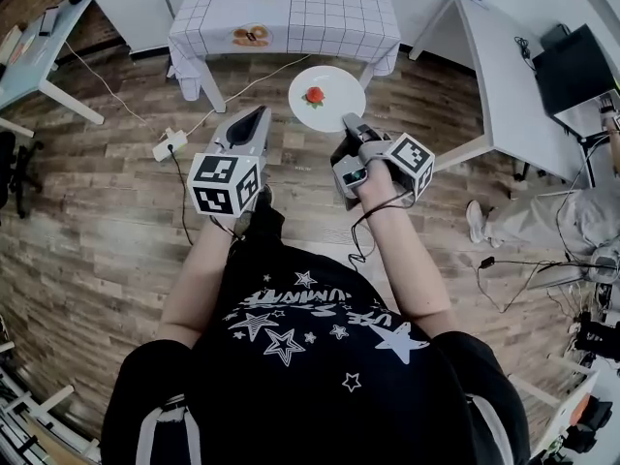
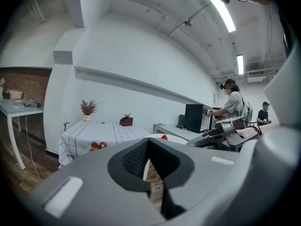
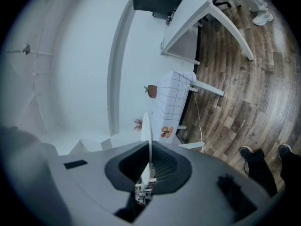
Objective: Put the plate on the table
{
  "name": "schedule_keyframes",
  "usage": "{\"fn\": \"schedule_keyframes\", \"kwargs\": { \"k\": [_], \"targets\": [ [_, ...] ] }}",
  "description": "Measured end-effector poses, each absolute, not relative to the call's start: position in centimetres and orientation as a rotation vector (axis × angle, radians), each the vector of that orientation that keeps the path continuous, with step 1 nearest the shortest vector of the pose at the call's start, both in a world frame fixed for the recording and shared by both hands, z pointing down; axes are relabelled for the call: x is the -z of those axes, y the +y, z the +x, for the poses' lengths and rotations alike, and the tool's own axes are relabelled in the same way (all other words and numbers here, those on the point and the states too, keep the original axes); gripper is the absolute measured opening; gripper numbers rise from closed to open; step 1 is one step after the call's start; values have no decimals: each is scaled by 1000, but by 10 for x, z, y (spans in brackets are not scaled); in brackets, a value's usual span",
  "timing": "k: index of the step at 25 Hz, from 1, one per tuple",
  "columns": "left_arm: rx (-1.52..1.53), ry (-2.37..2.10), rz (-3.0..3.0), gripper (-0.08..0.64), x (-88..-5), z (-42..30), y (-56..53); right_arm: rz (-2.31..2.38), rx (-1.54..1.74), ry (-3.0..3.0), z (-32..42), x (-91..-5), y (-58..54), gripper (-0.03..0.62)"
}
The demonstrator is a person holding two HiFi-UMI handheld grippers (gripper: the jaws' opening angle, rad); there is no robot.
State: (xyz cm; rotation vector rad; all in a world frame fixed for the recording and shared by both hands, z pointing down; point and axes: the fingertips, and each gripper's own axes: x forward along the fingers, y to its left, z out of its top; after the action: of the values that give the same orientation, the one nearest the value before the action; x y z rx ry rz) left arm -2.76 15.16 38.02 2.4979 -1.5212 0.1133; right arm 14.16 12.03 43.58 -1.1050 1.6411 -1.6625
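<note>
Right gripper is pinching the white plate by its near rim, jaws pressed on the edge. In the right gripper view the plate shows edge-on, running straight out from between the jaws of the gripper. The plate extends forward past the gripper tips and is roughly level in the head view. A small red fruit sits on it left of centre. The plate is in the air over the wood floor, just short of the near edge of the table with the checked cloth, not on it. Left gripper is beside the plate at its left, apart from it, with jaws pressed together on nothing. The left gripper view looks past its tips to the plate and the table.
</note>
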Motion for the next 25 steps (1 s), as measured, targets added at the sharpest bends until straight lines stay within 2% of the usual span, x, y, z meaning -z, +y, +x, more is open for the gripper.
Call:
{"fn": "schedule_keyframes", "kwargs": {
  "k": [11,25],
  "targets": [
    [-109,-1430,2507,9,-386,-29,44,-1110,1645,1626,129,-432,27,20],
    [-112,-1404,2479,9,-387,-78,-61,-1144,1646,1594,91,-428,-77,20]
  ]
}}
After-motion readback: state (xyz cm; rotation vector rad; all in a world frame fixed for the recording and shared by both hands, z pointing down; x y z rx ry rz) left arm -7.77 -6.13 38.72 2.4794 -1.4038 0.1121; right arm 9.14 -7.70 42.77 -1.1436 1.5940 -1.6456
